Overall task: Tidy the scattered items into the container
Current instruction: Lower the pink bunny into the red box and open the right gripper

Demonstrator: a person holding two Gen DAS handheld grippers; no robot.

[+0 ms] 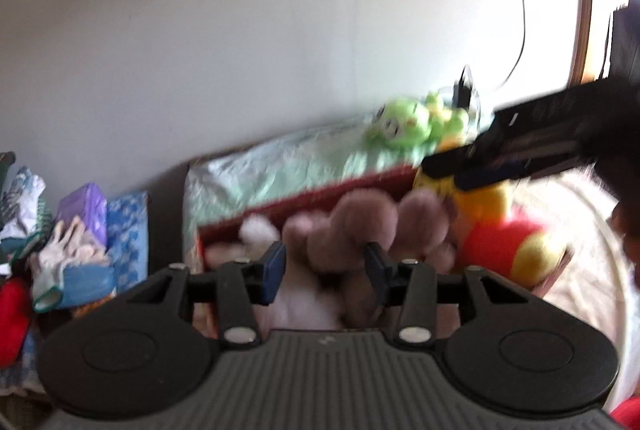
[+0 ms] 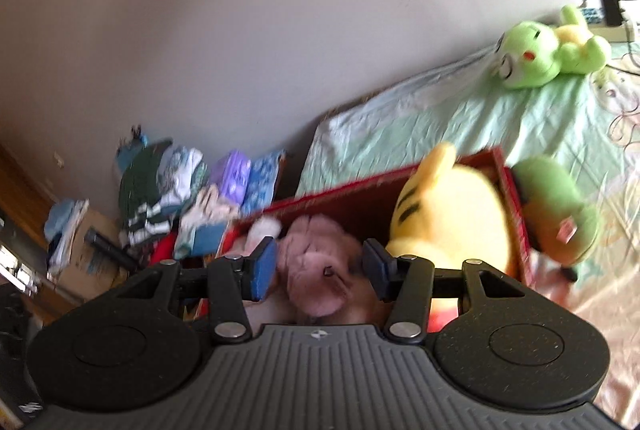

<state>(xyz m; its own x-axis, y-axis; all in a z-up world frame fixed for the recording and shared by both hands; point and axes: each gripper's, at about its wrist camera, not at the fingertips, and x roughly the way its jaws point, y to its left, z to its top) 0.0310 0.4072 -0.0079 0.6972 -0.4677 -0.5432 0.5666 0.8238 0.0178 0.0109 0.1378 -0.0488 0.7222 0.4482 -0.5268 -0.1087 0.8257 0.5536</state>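
Observation:
A red box (image 1: 304, 199) (image 2: 360, 189) stands on the bed. In it lie a pink plush (image 1: 360, 226) (image 2: 316, 262) and a yellow bear plush in a red shirt (image 1: 496, 226) (image 2: 452, 213). My left gripper (image 1: 324, 270) is open and empty, just above the pink plush. My right gripper (image 2: 318, 266) is open and empty over the box, its jaws either side of the pink plush; in the left wrist view it (image 1: 448, 165) hovers by the yellow bear's head. A light green plush (image 1: 416, 123) (image 2: 548, 53) lies on the bed behind. A dark green plush (image 2: 556, 209) leans outside the box's right wall.
The bed has a pale green sheet (image 2: 420, 117). A pile of clothes and packets (image 1: 76, 230) (image 2: 180, 193) lies left of the bed. A power strip with a charger (image 2: 608, 13) sits by the wall. A cardboard box (image 2: 80, 258) stands at far left.

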